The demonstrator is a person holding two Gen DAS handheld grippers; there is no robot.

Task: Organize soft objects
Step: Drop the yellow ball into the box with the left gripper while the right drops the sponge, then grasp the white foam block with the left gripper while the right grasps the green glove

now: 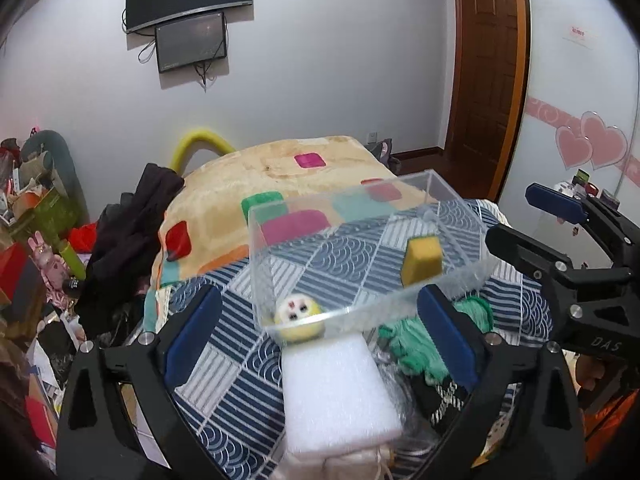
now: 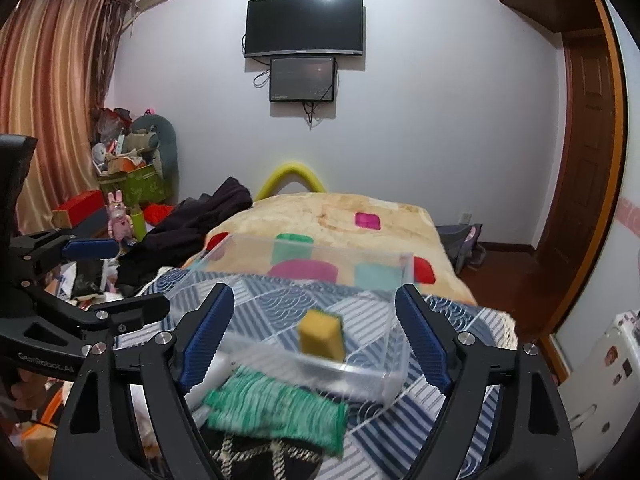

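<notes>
Left wrist view: left gripper [image 1: 320,332] has its jaws wide apart, nothing between the pads. A white foam block [image 1: 338,396] lies on the bedspread right under it, its far end touching the near wall of the clear plastic box [image 1: 432,188].

Box contents so far: a yellow sponge [image 1: 422,260] standing on edge toward the right side, and a small yellow plush toy [image 1: 298,318] with a white face in the near-left corner. The toy looks to be inside the box, but the clear wall makes that hard to confirm.

Right wrist view: right gripper [image 2: 316,334] is also spread open and empty, hovering over the green knit cloth [image 2: 276,408], which lies on the bedspread just outside the box's [image 2: 396,376] near wall. The sponge [image 2: 322,334] shows inside the box here too. Frame is blurred, so cloth detail is poor. The right gripper also shows at the right edge of the left view, jaws parted.

Progress estimate: roughly halfway. Two items look boxed; the foam block and green cloth are out. A dark patterned fabric [image 2: 264,456] sits under the cloth, and I can't tell whether it's part of the job.

Next, probably: each gripper closes on the item below it and lifts it over the wall. The cloth will likely sag and could drag on the rim.
</notes>
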